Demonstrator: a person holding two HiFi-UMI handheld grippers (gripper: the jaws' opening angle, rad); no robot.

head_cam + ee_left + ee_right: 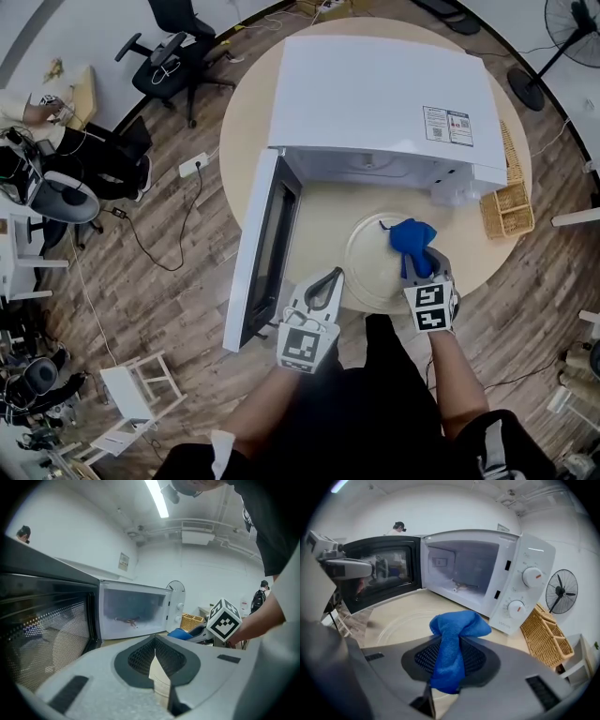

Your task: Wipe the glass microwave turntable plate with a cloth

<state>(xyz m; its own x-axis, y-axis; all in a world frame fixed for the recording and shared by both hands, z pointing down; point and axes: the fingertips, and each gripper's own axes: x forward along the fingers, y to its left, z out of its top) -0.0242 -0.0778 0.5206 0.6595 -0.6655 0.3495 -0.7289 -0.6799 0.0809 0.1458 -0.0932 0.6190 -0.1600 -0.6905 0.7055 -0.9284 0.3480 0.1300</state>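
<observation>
Blue cloth (456,639), bunched, is clamped in the right tool (419,264) over the glass turntable plate (367,272) on the desk (246,122); only the right gripper view shows the clamp. The left tool (154,638), left of the right tool, is closed and empty. Ahead of both stands the microwave (384,94), its door (265,246) open beside the left tool. A wicker basket (507,210) lies right.
</observation>
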